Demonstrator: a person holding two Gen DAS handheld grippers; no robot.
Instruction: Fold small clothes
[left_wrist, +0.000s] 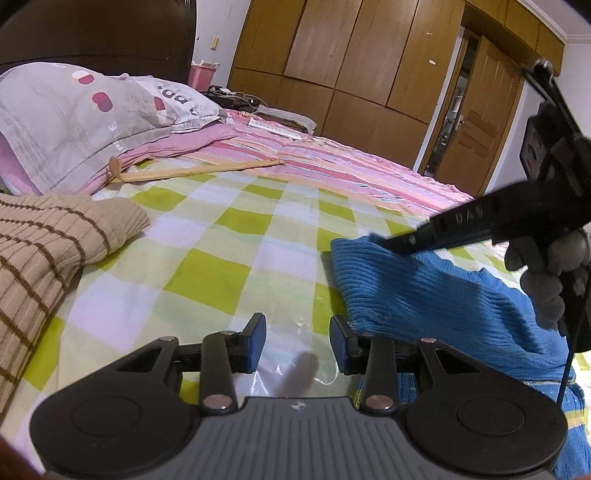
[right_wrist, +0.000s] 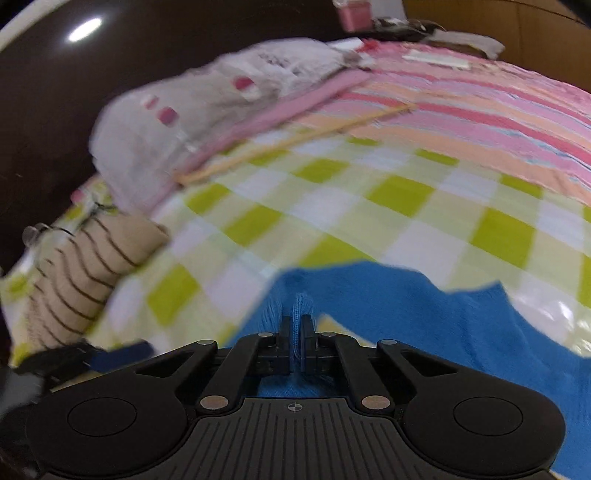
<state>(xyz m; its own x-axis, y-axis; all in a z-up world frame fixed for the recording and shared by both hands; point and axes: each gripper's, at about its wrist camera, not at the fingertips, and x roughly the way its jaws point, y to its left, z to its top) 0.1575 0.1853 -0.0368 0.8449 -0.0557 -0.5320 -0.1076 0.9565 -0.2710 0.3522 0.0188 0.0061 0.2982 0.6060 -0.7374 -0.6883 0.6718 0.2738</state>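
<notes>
A blue ribbed knit sweater (left_wrist: 436, 295) lies on the green-checked bed cover (left_wrist: 229, 236). My left gripper (left_wrist: 298, 343) is open low over the cover, nothing between its blue pads. Its right finger (left_wrist: 341, 345) stands at the sweater's near left edge. My right gripper (left_wrist: 373, 238), held by a grey-gloved hand (left_wrist: 546, 291), comes in from the right onto the sweater's far left corner. In the right wrist view the right gripper (right_wrist: 297, 328) is shut on a pinched-up fold of the blue sweater (right_wrist: 406, 314). A beige sweater with brown stripes (left_wrist: 44, 254) lies at the left.
A grey pillow (left_wrist: 74, 110) and a pink striped quilt (left_wrist: 332, 158) cover the head of the bed. A wooden hanger (left_wrist: 192, 171) lies between them and the checked cover. A dark headboard (left_wrist: 96, 33), a wooden wardrobe (left_wrist: 351, 55) and a door (left_wrist: 476, 122) stand behind.
</notes>
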